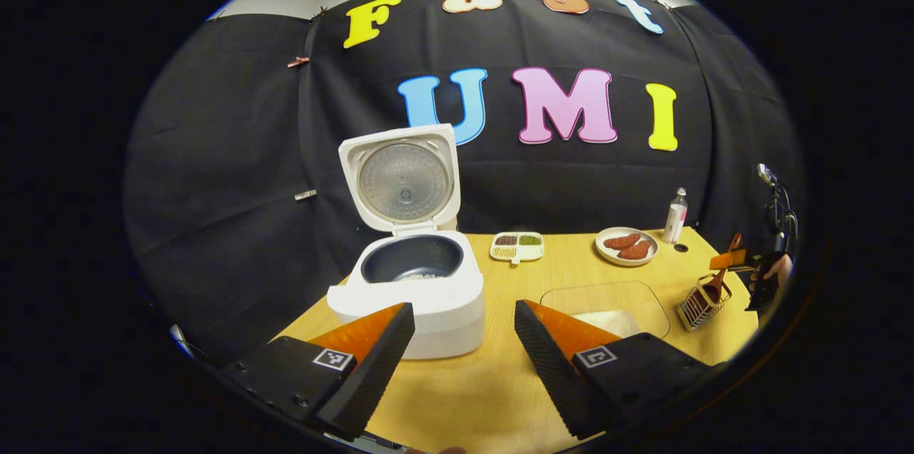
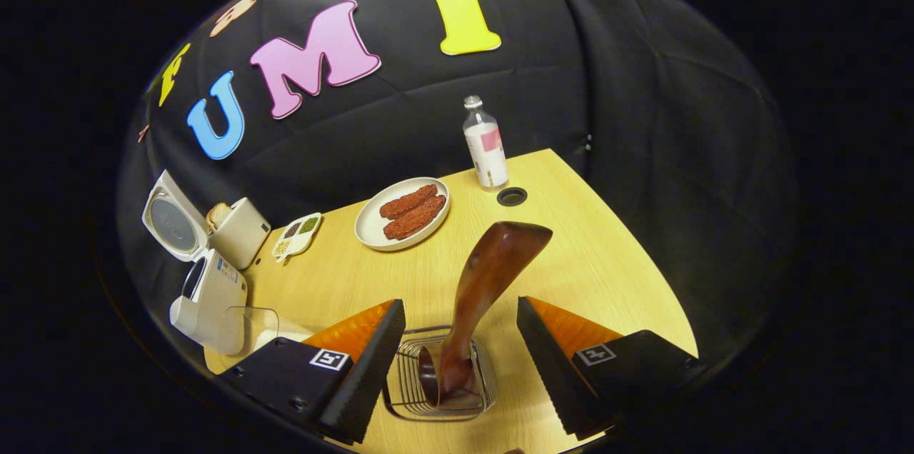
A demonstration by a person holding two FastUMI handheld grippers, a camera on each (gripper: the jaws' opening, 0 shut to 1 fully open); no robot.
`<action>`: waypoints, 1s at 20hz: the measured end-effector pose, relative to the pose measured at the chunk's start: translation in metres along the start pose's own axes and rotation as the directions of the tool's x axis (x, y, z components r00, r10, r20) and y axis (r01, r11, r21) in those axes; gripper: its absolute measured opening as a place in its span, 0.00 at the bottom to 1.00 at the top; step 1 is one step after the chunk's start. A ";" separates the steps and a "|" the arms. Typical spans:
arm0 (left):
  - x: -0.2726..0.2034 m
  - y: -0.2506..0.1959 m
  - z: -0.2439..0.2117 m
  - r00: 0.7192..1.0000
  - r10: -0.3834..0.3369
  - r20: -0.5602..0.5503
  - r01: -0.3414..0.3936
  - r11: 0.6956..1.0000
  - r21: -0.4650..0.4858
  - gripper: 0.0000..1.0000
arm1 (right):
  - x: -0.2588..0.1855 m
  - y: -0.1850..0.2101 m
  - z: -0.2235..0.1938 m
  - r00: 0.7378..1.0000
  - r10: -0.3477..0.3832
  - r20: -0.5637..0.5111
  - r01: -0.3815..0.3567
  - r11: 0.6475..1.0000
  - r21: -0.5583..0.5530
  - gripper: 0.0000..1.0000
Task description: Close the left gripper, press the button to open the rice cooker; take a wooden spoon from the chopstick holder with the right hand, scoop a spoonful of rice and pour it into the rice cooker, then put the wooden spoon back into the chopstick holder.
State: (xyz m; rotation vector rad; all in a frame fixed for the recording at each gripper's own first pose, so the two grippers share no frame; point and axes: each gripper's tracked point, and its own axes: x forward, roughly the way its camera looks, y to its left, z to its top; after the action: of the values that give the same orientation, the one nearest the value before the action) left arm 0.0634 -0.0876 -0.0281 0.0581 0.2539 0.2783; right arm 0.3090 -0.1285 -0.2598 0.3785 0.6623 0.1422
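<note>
The white rice cooker [image 1: 421, 290] stands on the table with its lid [image 1: 401, 179] up and a little rice in the dark inner pot. My left gripper [image 1: 464, 325] hovers open just in front of it, holding nothing. In the right gripper view the wooden spoon [image 2: 485, 283] stands bowl-down in the wire chopstick holder [image 2: 439, 382], its handle leaning up between the fingers. My right gripper [image 2: 460, 329] is open around the handle, touching nothing. The left gripper view shows the chopstick holder [image 1: 703, 303] with the spoon at the far right, and the rice cooker [image 2: 211, 297] appears at the left of the right gripper view.
A clear glass dish [image 1: 607, 308] holding white rice lies right of the cooker. Behind are a divided dish of grains [image 1: 517, 247], a plate [image 2: 371, 229] with sausages, a bottle [image 2: 485, 147] and a cable hole [image 2: 511, 196]. A toaster [image 2: 239, 229] stands behind the cooker.
</note>
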 end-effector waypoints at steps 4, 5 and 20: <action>-0.014 -0.005 -0.023 0.999 0.012 -0.053 -0.013 1.000 -0.025 0.97 | 0.024 -0.004 -0.007 0.998 0.004 -0.058 0.003 0.992 0.126 0.70; -0.016 -0.007 -0.028 0.998 0.008 -0.066 -0.011 0.999 -0.036 0.97 | 0.028 -0.002 -0.005 0.998 0.008 -0.058 0.001 0.988 0.157 0.63; -0.010 -0.003 -0.035 0.990 -0.138 -0.034 0.137 0.990 -0.039 0.97 | -0.070 0.041 0.090 0.969 -0.087 0.232 0.063 0.992 0.109 0.18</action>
State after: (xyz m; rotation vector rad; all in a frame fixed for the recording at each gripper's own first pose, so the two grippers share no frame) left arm 0.0456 -0.0923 -0.0598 -0.0010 0.2874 0.1470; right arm 0.3097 -0.1348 -0.1386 0.4592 0.4479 -0.0096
